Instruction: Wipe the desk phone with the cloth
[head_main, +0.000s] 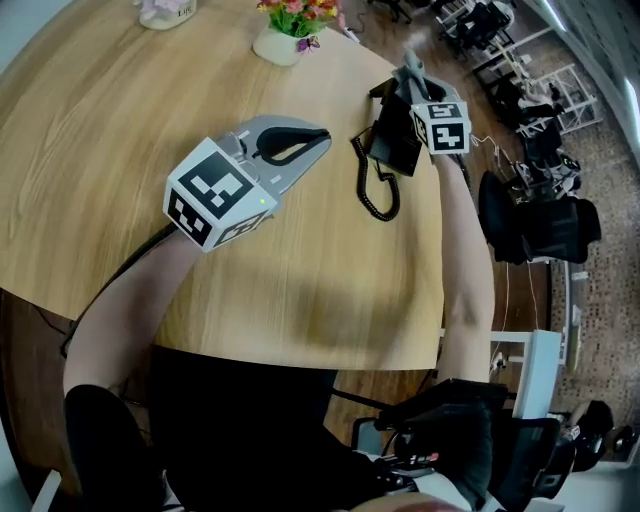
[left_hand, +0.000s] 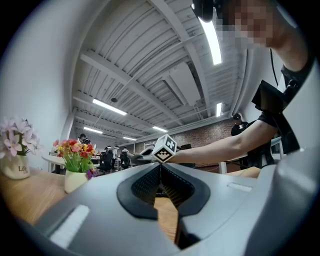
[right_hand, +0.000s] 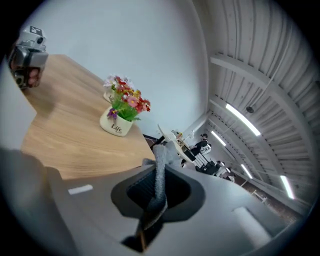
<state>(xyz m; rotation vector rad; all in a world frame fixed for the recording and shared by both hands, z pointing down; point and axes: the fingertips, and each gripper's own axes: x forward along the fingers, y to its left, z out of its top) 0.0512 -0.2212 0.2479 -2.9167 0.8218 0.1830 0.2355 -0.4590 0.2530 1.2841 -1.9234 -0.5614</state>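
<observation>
The black desk phone (head_main: 393, 140) stands near the table's right edge, its coiled cord (head_main: 377, 192) trailing toward me. My right gripper (head_main: 411, 82) hangs just above the phone's far side. It is shut on a grey cloth (right_hand: 160, 167), which stands up in a pinched strip between the jaws. My left gripper (head_main: 295, 146) hovers over bare wood left of the phone, pointing at it. Its jaws meet at the tips (left_hand: 161, 168) with nothing between them. The right gripper's marker cube (left_hand: 165, 148) shows straight ahead in the left gripper view.
A white pot of colourful flowers (head_main: 287, 30) stands at the far side of the round wooden table (head_main: 100, 130), with a second white pot (head_main: 166, 11) to its left. Office chairs (head_main: 540, 220) stand on the floor past the table's right edge.
</observation>
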